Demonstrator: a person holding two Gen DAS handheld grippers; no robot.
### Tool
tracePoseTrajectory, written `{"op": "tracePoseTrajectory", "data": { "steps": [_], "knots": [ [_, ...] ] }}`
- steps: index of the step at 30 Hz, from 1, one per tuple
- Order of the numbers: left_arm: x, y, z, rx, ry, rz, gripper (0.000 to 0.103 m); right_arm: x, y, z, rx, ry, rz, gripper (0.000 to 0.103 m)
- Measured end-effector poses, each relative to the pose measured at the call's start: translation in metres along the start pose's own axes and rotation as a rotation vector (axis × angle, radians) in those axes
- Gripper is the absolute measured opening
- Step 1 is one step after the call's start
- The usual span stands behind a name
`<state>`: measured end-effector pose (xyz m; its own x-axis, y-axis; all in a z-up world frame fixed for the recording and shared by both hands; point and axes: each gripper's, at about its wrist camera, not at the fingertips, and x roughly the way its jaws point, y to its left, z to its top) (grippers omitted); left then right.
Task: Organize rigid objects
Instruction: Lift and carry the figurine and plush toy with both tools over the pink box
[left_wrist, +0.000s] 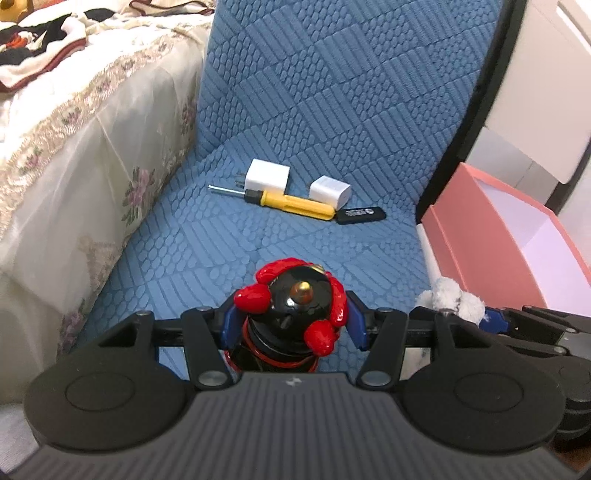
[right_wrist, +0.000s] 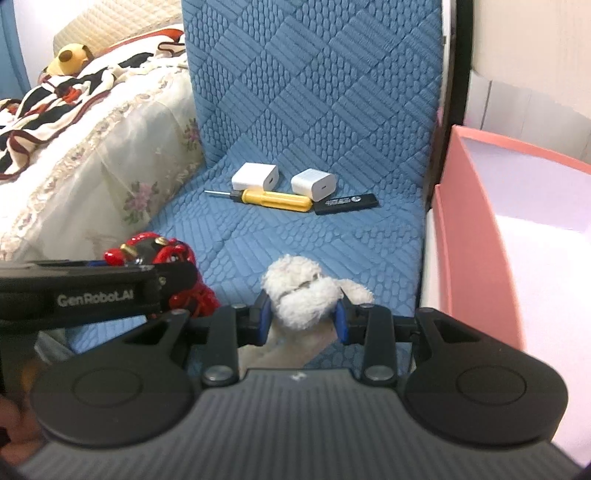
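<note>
While both grippers hang over the blue quilted seat (left_wrist: 280, 236), each has something clamped between its blue pads. Left gripper (left_wrist: 291, 321) pinches a glossy black and red figurine (left_wrist: 295, 314); right gripper (right_wrist: 301, 314) is squeezed narrow on a fluffy white plush (right_wrist: 306, 291). From the right view the left gripper sits just beside it on the left, figurine (right_wrist: 159, 254) poking above its black arm. Further back on the seat lie two white chargers (right_wrist: 255, 176) (right_wrist: 310, 181), a yellow screwdriver (right_wrist: 273, 199) in front of them, and a black stick (right_wrist: 345, 204) touching the screwdriver's butt end. To the right, past the seat's edge, an open pink box (right_wrist: 465, 236) stands with a pale inside. To the left, a floral bedspread (left_wrist: 74, 147) drapes beside the seat, with a striped blanket (right_wrist: 74, 96) and a yellow toy (right_wrist: 72, 57) on top
</note>
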<state>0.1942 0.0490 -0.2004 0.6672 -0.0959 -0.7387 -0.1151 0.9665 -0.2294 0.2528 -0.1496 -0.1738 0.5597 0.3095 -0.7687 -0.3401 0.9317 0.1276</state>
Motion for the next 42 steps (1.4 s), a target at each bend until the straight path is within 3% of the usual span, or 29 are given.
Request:
{"op": "tracePoseTrajectory", "data": {
  "steps": [15,27,42],
  "knots": [
    [-0.082,-0.02,0.006,-0.021,-0.068,-0.058,0.062,-0.088,-0.007,0.014,0.024,-0.102,-0.001,0.037],
    [-0.147,-0.045,0.017,-0.027,-0.107,-0.081,0.062,-0.145,-0.015,0.026,0.041,-0.136,0.012,0.037],
    [-0.168,-0.1,0.04,-0.004,-0.119,-0.128,0.062,-0.197,-0.052,0.049,0.047,-0.221,-0.011,0.037]
  ]
}}
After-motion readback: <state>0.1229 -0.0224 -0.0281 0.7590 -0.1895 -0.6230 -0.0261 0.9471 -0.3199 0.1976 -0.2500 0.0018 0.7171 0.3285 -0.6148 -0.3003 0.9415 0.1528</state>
